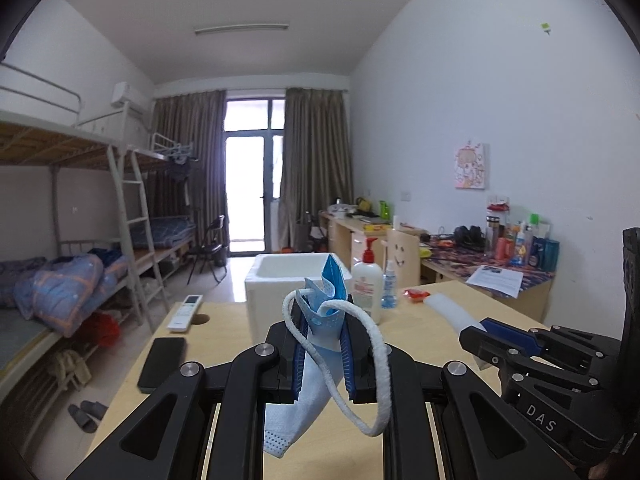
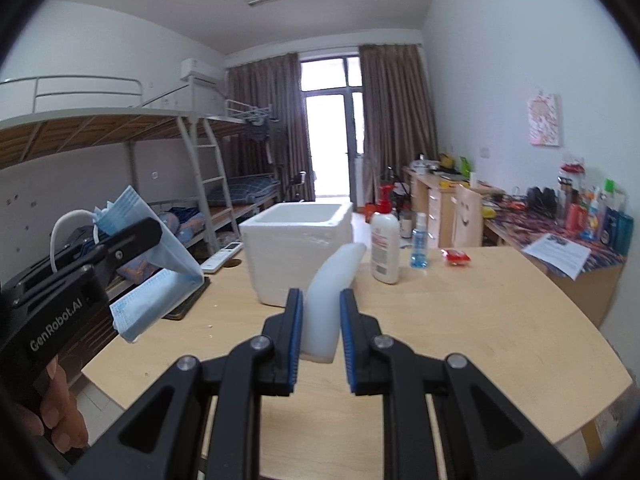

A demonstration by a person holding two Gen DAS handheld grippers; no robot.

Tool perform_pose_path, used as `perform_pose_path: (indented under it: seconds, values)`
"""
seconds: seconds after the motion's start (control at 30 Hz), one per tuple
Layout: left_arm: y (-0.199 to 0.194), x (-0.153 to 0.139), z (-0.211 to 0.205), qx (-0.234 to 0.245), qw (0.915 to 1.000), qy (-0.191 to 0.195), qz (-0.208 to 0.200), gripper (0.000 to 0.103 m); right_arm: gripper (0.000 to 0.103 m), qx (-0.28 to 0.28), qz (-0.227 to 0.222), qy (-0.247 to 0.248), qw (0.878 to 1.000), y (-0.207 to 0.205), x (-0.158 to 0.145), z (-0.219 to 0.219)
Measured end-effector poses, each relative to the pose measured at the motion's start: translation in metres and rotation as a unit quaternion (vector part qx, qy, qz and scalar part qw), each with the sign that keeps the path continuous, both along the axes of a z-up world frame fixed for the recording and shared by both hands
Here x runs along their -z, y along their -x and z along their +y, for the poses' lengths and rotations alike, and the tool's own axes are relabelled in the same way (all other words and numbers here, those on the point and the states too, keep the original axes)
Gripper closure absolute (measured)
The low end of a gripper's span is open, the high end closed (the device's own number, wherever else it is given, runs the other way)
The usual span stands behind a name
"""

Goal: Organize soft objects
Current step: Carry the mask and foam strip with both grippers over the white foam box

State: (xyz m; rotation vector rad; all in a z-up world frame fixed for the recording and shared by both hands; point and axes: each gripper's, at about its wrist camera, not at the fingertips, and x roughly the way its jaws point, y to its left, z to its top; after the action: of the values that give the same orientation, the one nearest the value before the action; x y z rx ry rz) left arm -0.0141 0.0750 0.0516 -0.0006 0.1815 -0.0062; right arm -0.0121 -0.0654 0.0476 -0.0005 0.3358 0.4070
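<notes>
So left hand-held gripper [image 1: 322, 344] pinching blue face mask [image 1: 320, 312], floppy, weightless, ear loop dangling; grab pleated body, not loop. right hand-held gripper [image 2: 320, 332] clamped on white foam strip [image 2: 330, 292], squishy, light. Foam box [image 2: 298, 248] just ahead on counter [image 2: 480, 320]

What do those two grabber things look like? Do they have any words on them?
Both are black with round silver bolts. The left gripper has two flat fingers with ridged blue pads. So does the right gripper. Seen from the side, the left one says "GenRobot.AI" in white letters, and the right one says "DAS". No cables show. Only a bit of a hand shows, with no sleeve or glove in view.
</notes>
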Motion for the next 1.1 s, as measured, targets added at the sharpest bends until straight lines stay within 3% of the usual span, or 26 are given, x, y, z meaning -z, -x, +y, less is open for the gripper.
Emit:
perform_pose_path:
  seconds: [0.47,0.67,1.1]
  values:
    - [0.009,0.007,0.017,-0.025,0.9996,0.012,-0.003,0.086,0.081,-0.054,-0.018,0.021,0.998,0.006,0.001,0.034]
    - [-0.001,0.01,0.025,-0.007,0.9996,0.029,-0.001,0.087,0.081,-0.056,-0.02,0.023,0.998,0.002,0.001,0.042]
    - [-0.027,0.002,0.037,0.011,0.9995,0.028,-0.002,0.087,0.081,-0.054,-0.009,0.023,0.998,-0.027,-0.006,0.057]
